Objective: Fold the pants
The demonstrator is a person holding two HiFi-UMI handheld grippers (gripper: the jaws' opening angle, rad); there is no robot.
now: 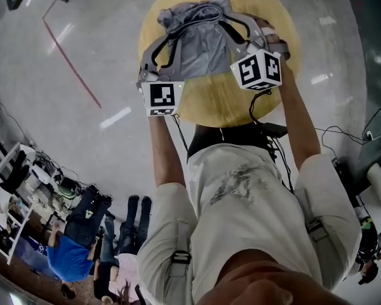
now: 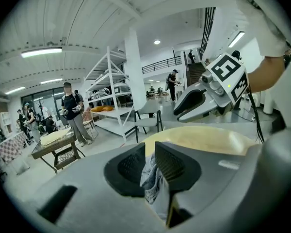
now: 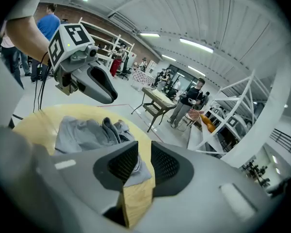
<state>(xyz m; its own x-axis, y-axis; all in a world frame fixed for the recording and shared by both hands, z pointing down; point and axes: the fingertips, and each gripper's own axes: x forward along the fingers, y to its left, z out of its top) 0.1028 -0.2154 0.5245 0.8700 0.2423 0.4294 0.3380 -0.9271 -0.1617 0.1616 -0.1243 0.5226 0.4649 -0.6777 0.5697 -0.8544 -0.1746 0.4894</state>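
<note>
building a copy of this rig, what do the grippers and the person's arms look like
The left gripper and right gripper are matte grey shells with black ribbed pads. Each carries a white cube printed with black square markers and trails a thin black cable. The person wears a pale beige short-sleeved shirt; forearms are bare.

- The left gripper (image 2: pixel 150 155), upper centre-left in the head view, pinched the pants (image 2: pixel 154 186).
- The right gripper (image 3: pixel 144 155), upper centre-right, gripped them too.
- The left forearm (image 1: pixel 165 151) and right forearm (image 1: pixel 300 122) stretched up-frame.
</note>
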